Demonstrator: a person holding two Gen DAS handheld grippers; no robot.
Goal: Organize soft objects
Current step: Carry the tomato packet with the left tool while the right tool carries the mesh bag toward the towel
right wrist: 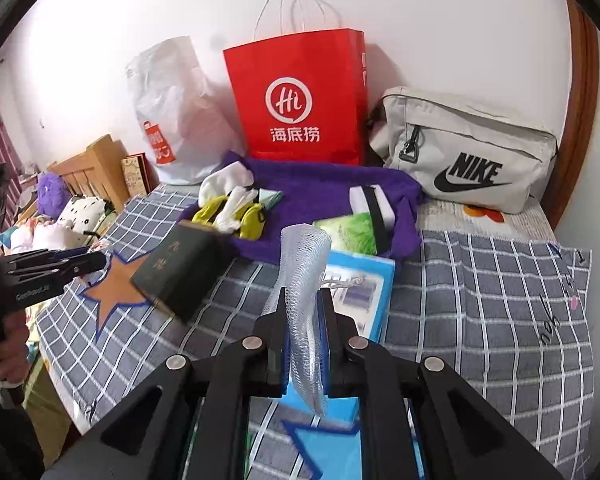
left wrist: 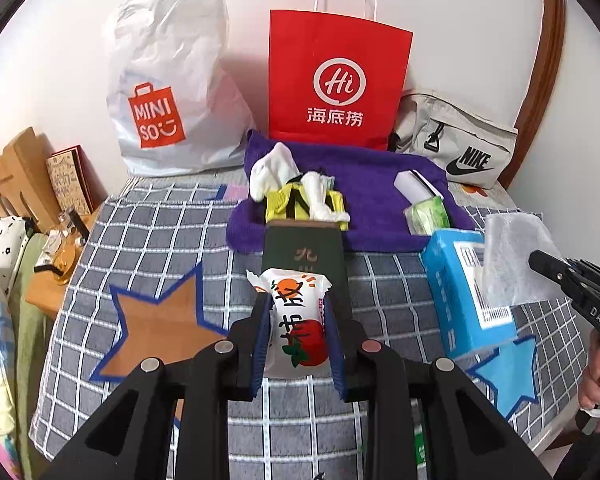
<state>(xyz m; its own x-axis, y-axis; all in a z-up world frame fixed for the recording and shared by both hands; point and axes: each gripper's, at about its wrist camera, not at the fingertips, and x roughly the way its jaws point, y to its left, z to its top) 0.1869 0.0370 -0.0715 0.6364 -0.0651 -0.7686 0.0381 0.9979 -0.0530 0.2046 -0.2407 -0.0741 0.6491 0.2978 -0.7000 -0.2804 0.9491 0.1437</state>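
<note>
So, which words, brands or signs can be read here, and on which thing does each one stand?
"MINISO": white plastic bag.
"Hi" and "海底捞": red paper bag.
"NIKE" with swoosh: grey pouch.
"九": dark green box.
Snack packet in the left gripper: characters too warped to read.
Blue box: label too blurred.

Left wrist view: looks forward along the left gripper (left wrist: 298, 312), low and near over the checked cloth (left wrist: 148, 240), facing the wall.
Right wrist view: looks forward along the right gripper (right wrist: 302, 320), equally low, from further right.
Shared scene: red paper bag (left wrist: 338, 80) (right wrist: 300, 100), purple towel (left wrist: 364, 196) (right wrist: 320, 188), Nike pouch (left wrist: 458, 148) (right wrist: 468, 148).
</note>
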